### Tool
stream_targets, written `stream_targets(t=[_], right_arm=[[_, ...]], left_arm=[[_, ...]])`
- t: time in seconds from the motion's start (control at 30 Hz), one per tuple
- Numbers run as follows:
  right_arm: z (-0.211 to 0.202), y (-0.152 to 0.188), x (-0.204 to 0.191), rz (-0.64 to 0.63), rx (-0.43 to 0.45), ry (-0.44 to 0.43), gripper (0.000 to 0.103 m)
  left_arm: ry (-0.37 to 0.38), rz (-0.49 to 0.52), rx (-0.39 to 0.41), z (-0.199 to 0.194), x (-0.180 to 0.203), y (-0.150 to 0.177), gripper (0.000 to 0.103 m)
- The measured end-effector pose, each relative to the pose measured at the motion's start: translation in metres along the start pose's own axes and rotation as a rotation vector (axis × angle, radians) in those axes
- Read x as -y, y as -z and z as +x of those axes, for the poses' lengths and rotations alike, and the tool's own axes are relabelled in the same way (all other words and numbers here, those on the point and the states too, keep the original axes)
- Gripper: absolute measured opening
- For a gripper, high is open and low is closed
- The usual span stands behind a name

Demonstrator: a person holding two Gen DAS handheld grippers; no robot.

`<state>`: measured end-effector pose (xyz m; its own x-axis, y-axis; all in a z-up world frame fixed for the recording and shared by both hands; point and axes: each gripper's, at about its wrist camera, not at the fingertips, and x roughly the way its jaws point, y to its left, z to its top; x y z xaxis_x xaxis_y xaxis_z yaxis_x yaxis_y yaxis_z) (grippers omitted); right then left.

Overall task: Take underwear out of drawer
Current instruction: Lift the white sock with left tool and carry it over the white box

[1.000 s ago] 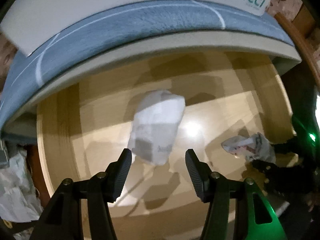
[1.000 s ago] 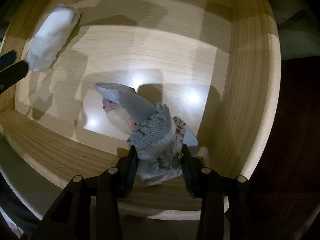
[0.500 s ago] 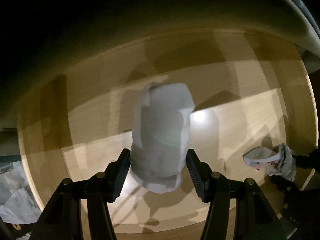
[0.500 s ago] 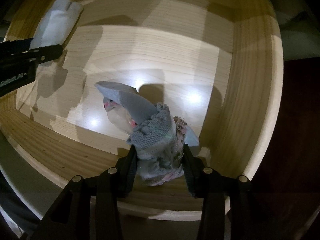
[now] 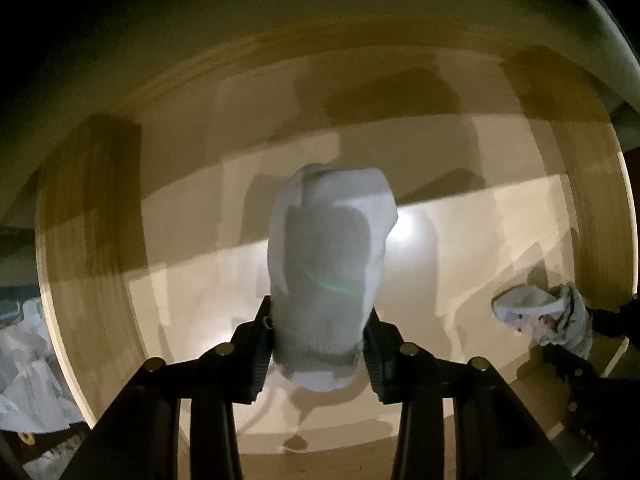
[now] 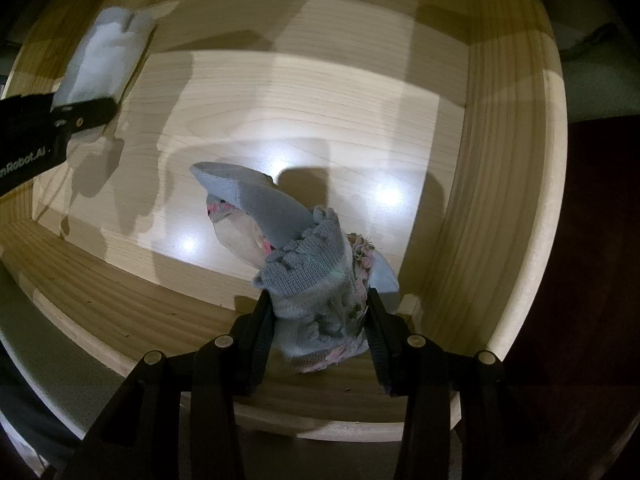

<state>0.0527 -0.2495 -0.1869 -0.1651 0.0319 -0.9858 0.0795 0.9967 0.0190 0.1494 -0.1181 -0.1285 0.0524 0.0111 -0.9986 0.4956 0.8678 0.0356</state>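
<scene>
A white folded piece of underwear [image 5: 328, 248] lies on the floor of the wooden drawer [image 5: 92, 220]. My left gripper [image 5: 318, 320] points down on it; its jaws are closing and both pads press on the near end of the cloth. My right gripper [image 6: 318, 304] is shut on a blue-grey knitted piece with pink trim [image 6: 308, 264], bunched up near the front right corner of the drawer [image 6: 516, 160]. The right wrist view shows the white piece [image 6: 106, 56] at the far left, with a black finger [image 6: 84, 114] of the left gripper on it.
Crumpled white material [image 5: 28, 380] lies outside the drawer at the lower left. A pale curved edge [image 5: 612, 48] overhangs the drawer's back. The drawer floor between the two pieces is bare wood [image 6: 320, 100]. Dark surroundings lie beyond the right wall.
My left gripper sank into the drawer until the white piece stood between its fingers, then its jaws came together on it. The right gripper and its blue-grey piece kept still.
</scene>
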Motion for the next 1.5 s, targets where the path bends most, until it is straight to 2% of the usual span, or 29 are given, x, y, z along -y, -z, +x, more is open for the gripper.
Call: stream_targets(t=[0.1, 0.23, 0.47, 0.83, 1.07, 1.5], right_arm=[[0.001, 0.001, -0.001, 0.003, -0.001, 0.002, 0.040], [0.001, -0.003, -0.001, 0.004, -0.003, 0.002, 0.040], [0.000, -0.007, -0.004, 0.006, -0.006, 0.004, 0.040], [0.000, -0.011, -0.005, 0.009, -0.011, 0.007, 0.041], [-0.001, -0.013, -0.009, 0.017, 0.002, 0.011, 0.043], [0.000, -0.011, -0.016, 0.032, 0.012, 0.013, 0.043]], left_arm=[[-0.011, -0.012, -0.035, 0.003, 0.002, -0.001, 0.040], [0.016, -0.056, -0.084, 0.007, -0.005, 0.006, 0.040], [0.053, -0.131, -0.110, 0.009, -0.023, 0.021, 0.038], [0.060, -0.172, -0.048, -0.020, -0.031, 0.047, 0.038], [0.048, -0.191, 0.007, -0.046, -0.025, 0.077, 0.038], [0.022, -0.204, 0.132, -0.105, -0.045, 0.092, 0.038]])
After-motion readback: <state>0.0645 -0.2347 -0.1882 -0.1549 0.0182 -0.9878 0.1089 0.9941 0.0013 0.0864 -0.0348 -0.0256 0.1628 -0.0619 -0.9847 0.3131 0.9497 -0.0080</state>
